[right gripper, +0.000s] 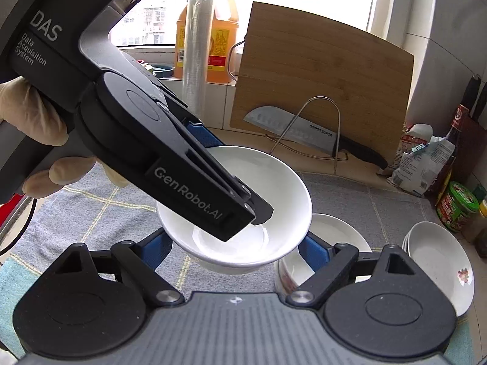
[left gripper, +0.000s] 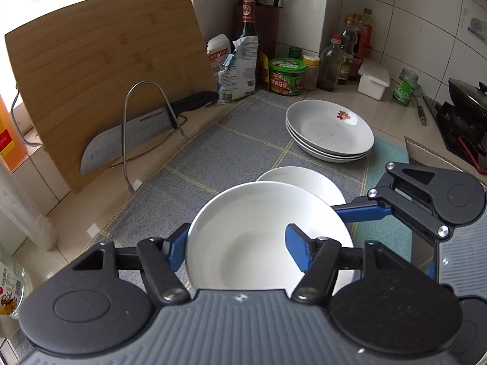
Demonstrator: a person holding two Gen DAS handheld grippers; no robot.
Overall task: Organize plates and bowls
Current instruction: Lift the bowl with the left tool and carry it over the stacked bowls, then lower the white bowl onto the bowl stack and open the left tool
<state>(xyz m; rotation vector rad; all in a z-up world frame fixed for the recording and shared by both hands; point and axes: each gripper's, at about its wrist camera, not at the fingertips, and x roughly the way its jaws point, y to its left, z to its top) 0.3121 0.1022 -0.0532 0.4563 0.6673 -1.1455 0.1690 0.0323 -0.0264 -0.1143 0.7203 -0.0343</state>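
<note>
A plain white bowl (left gripper: 243, 237) hangs tilted above the grey checked mat (left gripper: 228, 140), held by both grippers. My left gripper (left gripper: 237, 243) is shut on its wall, with one blue finger (left gripper: 176, 249) outside the rim and the other inside. My right gripper (right gripper: 236, 249) clasps the same bowl (right gripper: 274, 182) low down from the opposite side, one blue pad on each flank. Beneath it sits a second white bowl (left gripper: 304, 179). A stack of shallow white plates (left gripper: 328, 133) with a small red motif rests farther back on the mat.
A bamboo cutting board (left gripper: 106, 70) and a cleaver (left gripper: 127, 133) in a wire rack stand at the back left. Bottles, jars and a knife block (left gripper: 258, 15) crowd the corner. A wok (left gripper: 465, 94) sits at the far right. A gloved hand (right gripper: 36, 133) holds the left gripper.
</note>
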